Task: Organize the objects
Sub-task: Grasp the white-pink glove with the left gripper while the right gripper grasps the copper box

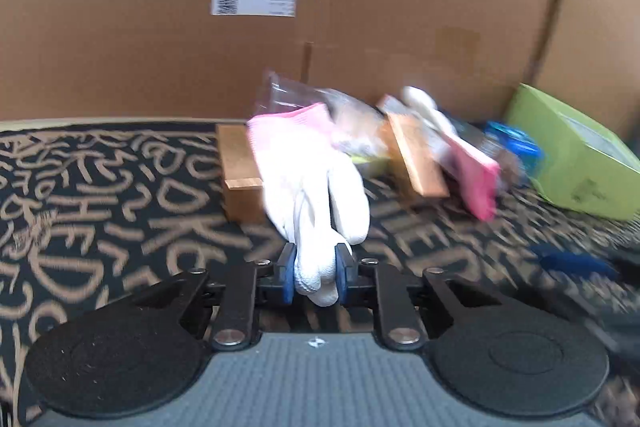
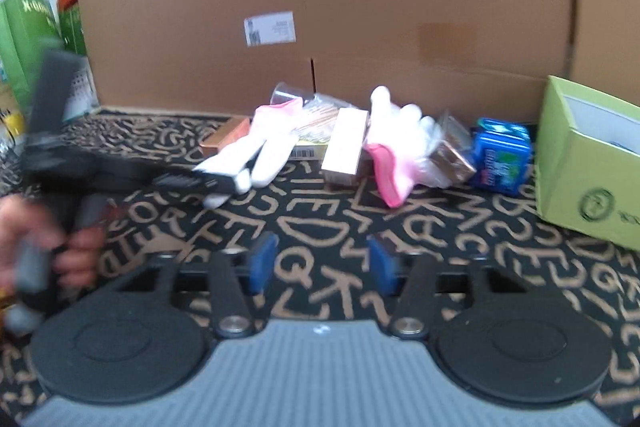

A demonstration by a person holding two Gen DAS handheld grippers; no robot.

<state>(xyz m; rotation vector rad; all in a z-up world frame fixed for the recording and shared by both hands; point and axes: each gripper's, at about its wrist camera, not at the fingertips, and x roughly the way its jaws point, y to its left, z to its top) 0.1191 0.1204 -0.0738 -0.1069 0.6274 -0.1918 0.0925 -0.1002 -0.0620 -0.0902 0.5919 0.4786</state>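
A white glove with a pink cuff (image 1: pixel 308 179) lies over a copper-coloured box (image 1: pixel 240 167) on the lettered black mat. My left gripper (image 1: pixel 316 267) is shut on this glove's fingers, which bulge between the blue pads. In the right wrist view the same glove (image 2: pixel 260 151) and the left gripper (image 2: pixel 224 187) pinching its fingertips appear at centre left. A second white and pink glove (image 2: pixel 394 147) lies in the pile to the right. My right gripper (image 2: pixel 320 255) hovers over bare mat, short of the pile, open with nothing between its fingers.
A tall cardboard wall (image 1: pixel 320 7) closes the back. The pile also holds a pale oblong box (image 2: pixel 344 147), clear plastic wrappers and a blue pack (image 2: pixel 500 155). An open green box (image 2: pixel 580 179) stands at the right. A person's hand (image 2: pixel 40 239) holds the left gripper's handle.
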